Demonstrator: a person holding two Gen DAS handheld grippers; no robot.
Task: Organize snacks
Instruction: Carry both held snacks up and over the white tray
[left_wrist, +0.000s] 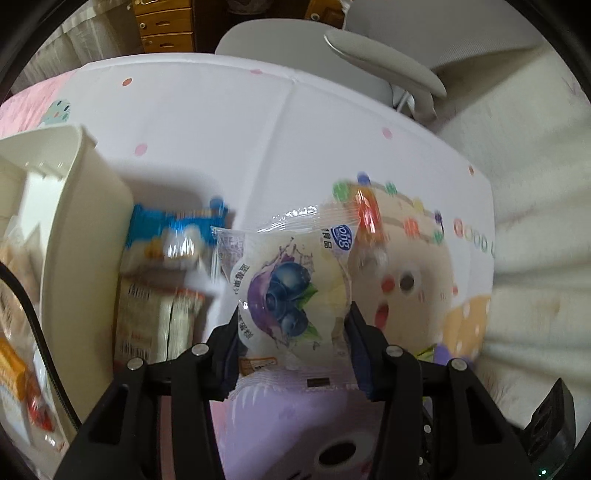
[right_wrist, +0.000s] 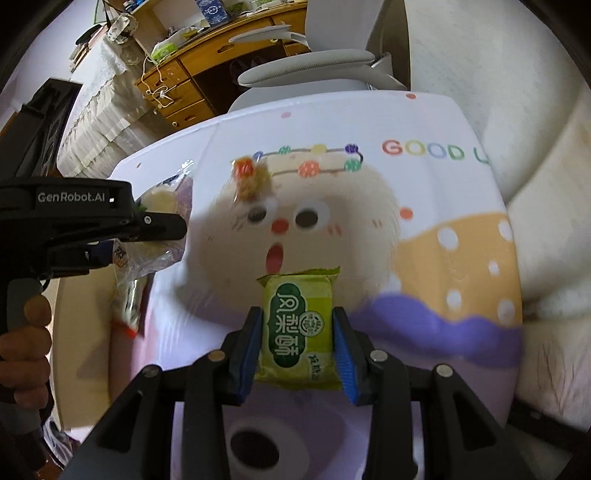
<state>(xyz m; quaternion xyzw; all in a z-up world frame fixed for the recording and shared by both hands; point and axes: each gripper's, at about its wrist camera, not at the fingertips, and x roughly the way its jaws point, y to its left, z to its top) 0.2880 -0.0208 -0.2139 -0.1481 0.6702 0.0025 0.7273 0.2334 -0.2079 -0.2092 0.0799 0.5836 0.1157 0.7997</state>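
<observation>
My left gripper (left_wrist: 291, 325) is shut on a clear blueberry snack packet (left_wrist: 288, 288), held above the cartoon tablecloth (left_wrist: 221, 122). In the right wrist view the left gripper (right_wrist: 155, 225) appears at the left with that packet (right_wrist: 159, 199) in its jaws. My right gripper (right_wrist: 297, 339) is shut on a green pineapple-cake packet (right_wrist: 295, 328) over the cloth's cartoon face. A small orange-and-white snack (right_wrist: 248, 178) lies on the cloth beyond; it also shows as the small orange snack (left_wrist: 367, 214). A cream storage bin (left_wrist: 77, 229) stands at the left with packets inside.
A blue packet (left_wrist: 173, 236) and beige packets (left_wrist: 155, 325) lie beside the bin. A grey office chair (right_wrist: 314, 66) stands behind the table, wooden drawers (right_wrist: 173, 96) behind that. A white fluffy cover (right_wrist: 517, 110) lies on the right. A hand (right_wrist: 26, 332) grips the left tool's handle.
</observation>
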